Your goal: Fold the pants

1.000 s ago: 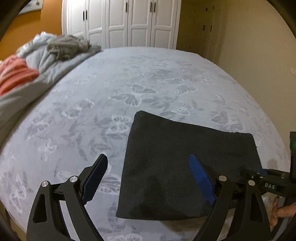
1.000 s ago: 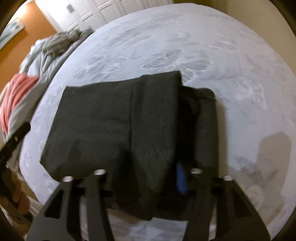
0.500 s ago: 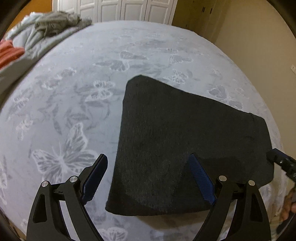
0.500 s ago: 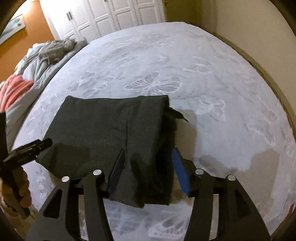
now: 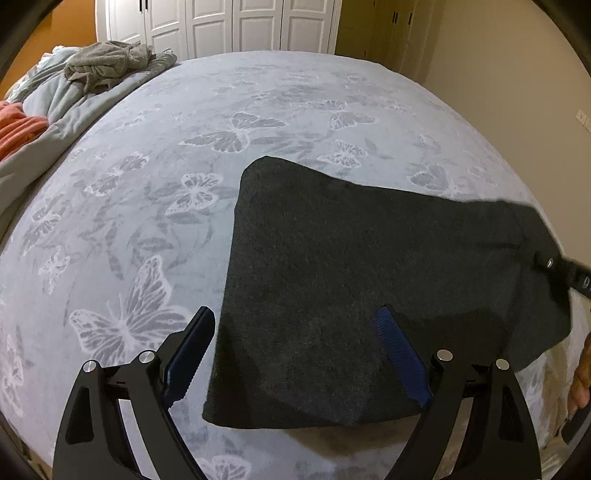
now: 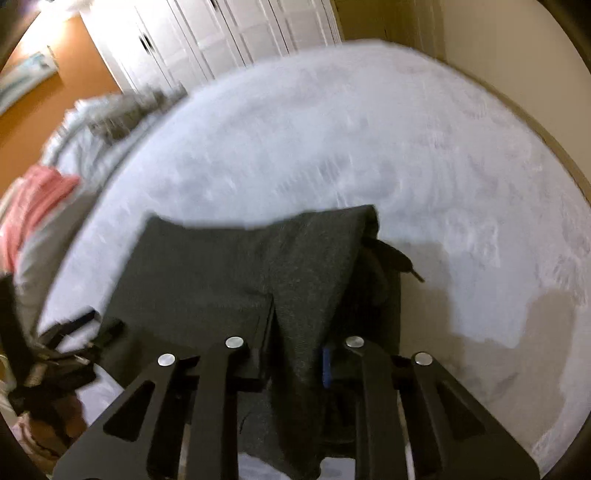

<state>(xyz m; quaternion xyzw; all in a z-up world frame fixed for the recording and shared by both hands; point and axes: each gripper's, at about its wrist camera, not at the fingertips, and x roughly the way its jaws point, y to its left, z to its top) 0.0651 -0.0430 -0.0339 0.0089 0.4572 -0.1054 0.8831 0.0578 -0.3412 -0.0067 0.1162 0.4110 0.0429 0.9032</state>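
The dark grey pants lie folded into a rough square on the butterfly-patterned bedspread. My left gripper hovers open over their near left corner, with its blue pads apart and nothing pinched. My right gripper is closing, and its pads press on a ridge of the pants at their right edge. In the left wrist view the right gripper holds that edge raised off the bed. The right wrist view is motion-blurred.
A heap of grey bedding and an orange cloth lie at the far left of the bed. White wardrobe doors stand behind, and a beige wall runs along the right. A hand shows at the right edge.
My right gripper opened, then closed again on the pants' right edge and lifted it. The left gripper sank a little toward the bed and stayed open.
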